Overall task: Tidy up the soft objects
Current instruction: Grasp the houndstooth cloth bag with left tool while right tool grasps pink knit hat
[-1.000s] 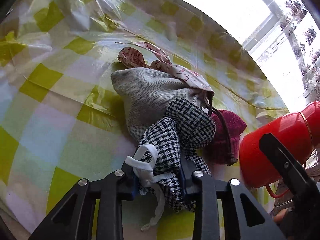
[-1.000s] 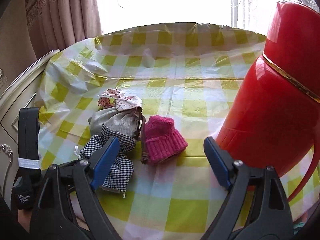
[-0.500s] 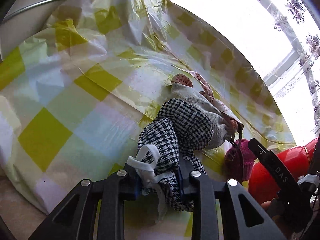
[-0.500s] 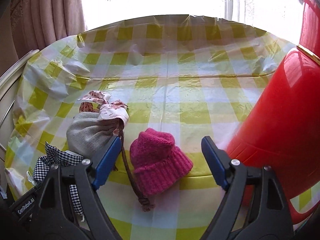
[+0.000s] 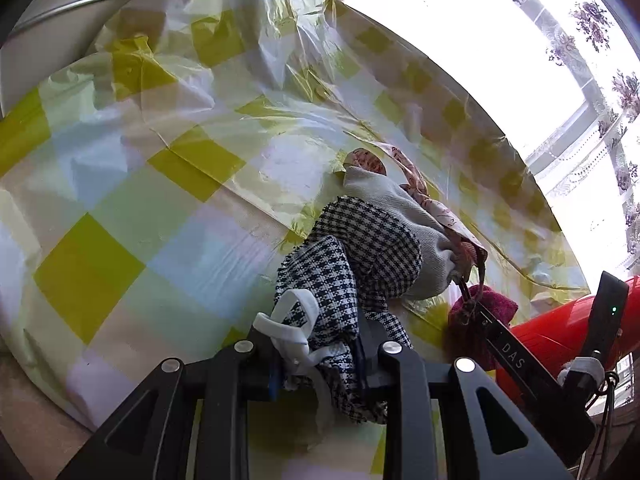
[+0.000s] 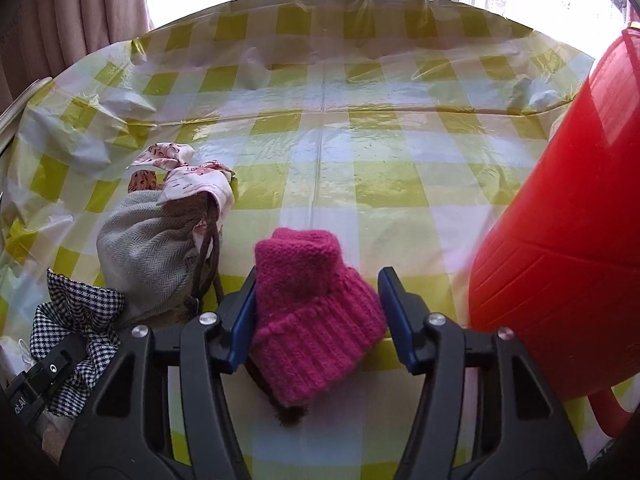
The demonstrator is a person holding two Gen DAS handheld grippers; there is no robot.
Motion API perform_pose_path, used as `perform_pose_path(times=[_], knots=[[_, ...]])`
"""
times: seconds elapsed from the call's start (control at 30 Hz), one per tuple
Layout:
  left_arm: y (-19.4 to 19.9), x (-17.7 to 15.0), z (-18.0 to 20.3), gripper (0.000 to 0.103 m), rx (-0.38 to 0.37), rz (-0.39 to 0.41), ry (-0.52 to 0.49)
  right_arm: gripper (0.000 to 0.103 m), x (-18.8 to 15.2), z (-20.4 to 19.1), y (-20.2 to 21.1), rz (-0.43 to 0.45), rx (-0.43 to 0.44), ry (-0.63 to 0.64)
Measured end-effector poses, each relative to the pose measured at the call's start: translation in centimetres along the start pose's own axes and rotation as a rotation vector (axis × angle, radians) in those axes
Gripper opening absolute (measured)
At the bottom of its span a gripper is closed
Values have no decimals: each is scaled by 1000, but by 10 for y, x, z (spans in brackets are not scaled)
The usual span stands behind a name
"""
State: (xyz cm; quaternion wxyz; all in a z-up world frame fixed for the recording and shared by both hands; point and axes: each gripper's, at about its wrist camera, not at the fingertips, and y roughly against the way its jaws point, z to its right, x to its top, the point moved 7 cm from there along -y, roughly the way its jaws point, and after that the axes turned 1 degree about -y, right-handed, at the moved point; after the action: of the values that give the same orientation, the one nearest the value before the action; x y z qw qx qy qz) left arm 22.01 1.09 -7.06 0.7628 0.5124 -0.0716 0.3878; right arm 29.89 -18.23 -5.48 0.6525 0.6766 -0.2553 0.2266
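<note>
My left gripper (image 5: 320, 344) is shut on a black-and-white houndstooth cloth (image 5: 352, 264) with a white loop, which leans against a grey herringbone pouch (image 5: 416, 216). A floral cloth (image 5: 424, 192) lies over the pouch's far side. In the right wrist view a pink knit hat (image 6: 312, 312) lies on the table between the blue pads of my right gripper (image 6: 318, 308). Its jaws are closing. The left pad touches the hat and the right pad stands just off it. The pouch (image 6: 148, 248) and the houndstooth cloth (image 6: 76, 312) sit to the hat's left.
A tall red thermos (image 6: 560, 240) stands close on the right of the hat, its handle low at the right. A crinkled yellow checked plastic tablecloth (image 6: 360, 120) covers the table. Curtains (image 6: 80, 20) and a bright window are behind it. The table's edge runs along the left.
My right gripper came down and forward over the pink hat and its jaws narrowed around it. The left gripper shifted and rolled with the houndstooth cloth, then held still.
</note>
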Motion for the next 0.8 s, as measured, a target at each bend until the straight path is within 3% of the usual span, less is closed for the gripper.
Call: perform_pose_path(times=[0.23,0.47,0.8], knots=[[3,1,3,27,-15,15,-12,45,-15,3,24,47,15,8],[17,0,13,27,-20,66,-65,44,-24,3,69,145,3,41],[49,-18,31,27,-19,106,-133,44,-54,12,112,161,22,46]])
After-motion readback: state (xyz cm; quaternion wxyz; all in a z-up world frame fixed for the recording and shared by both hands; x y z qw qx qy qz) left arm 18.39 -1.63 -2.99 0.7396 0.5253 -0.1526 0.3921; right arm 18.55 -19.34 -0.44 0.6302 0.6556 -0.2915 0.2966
